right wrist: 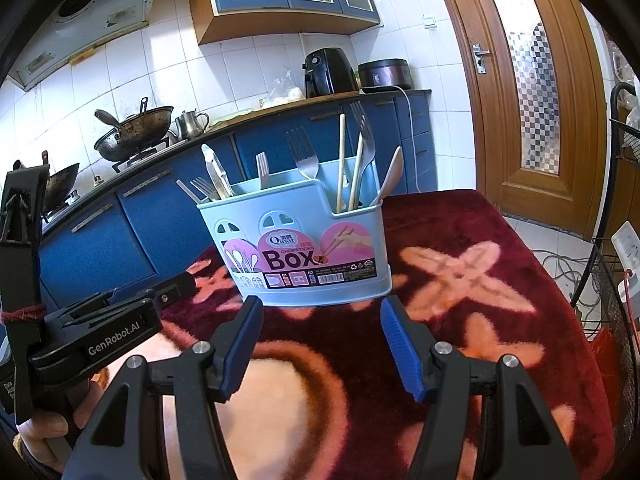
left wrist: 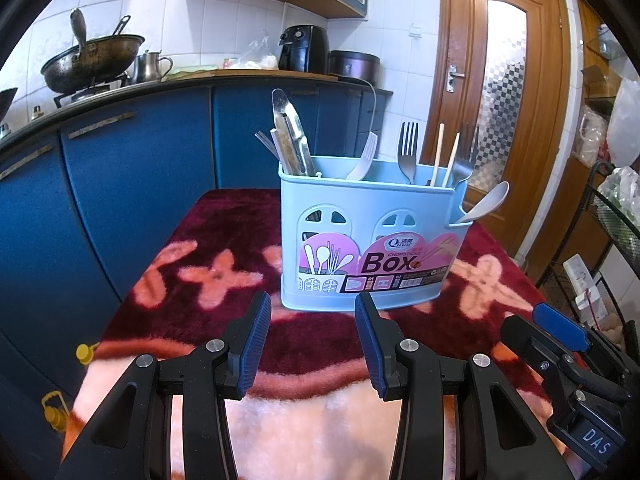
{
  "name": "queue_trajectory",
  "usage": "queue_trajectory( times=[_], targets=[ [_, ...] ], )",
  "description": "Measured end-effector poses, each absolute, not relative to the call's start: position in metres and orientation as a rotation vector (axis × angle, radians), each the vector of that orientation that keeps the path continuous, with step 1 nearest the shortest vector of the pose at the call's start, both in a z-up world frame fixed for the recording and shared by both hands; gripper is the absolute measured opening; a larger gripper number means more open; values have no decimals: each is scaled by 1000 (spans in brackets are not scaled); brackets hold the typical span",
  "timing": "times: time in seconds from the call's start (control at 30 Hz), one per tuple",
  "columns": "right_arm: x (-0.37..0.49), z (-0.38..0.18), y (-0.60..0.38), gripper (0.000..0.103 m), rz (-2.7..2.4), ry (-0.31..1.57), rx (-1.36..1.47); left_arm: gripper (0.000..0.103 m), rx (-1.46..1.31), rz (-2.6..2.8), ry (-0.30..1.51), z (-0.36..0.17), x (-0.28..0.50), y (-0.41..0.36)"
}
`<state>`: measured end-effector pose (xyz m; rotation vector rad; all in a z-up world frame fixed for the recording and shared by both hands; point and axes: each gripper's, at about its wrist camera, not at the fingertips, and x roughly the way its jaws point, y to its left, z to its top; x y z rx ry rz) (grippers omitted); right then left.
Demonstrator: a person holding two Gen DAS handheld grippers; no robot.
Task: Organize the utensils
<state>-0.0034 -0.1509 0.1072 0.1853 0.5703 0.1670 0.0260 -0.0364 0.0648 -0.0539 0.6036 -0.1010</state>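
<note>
A light blue utensil box (left wrist: 368, 240) with a pink "Box" label stands on a red flowered blanket; it also shows in the right wrist view (right wrist: 304, 240). It holds metal tongs (left wrist: 290, 132), forks (left wrist: 408, 152), wooden chopsticks (left wrist: 438, 152) and a white spoon (left wrist: 486, 202). My left gripper (left wrist: 314, 312) is open and empty, just in front of the box. My right gripper (right wrist: 320, 316) is open and empty, just in front of the box. The right gripper shows at the lower right of the left wrist view (left wrist: 560, 328).
The blanket (right wrist: 460, 280) covers a small table. Blue kitchen cabinets (left wrist: 120, 184) stand behind, with woks (left wrist: 92, 60), a kettle and an air fryer (left wrist: 304, 48) on the counter. A wooden door (left wrist: 500, 100) is at the right. A wire rack (right wrist: 616, 280) stands at the far right.
</note>
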Motion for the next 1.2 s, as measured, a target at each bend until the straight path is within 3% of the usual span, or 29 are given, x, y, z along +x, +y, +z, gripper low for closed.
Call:
queue_trajectory(
  times=[1.2],
  targets=[
    [-13,120,-151,64,177,546,170,45,-70,-101,577,80,5,-31]
  ],
)
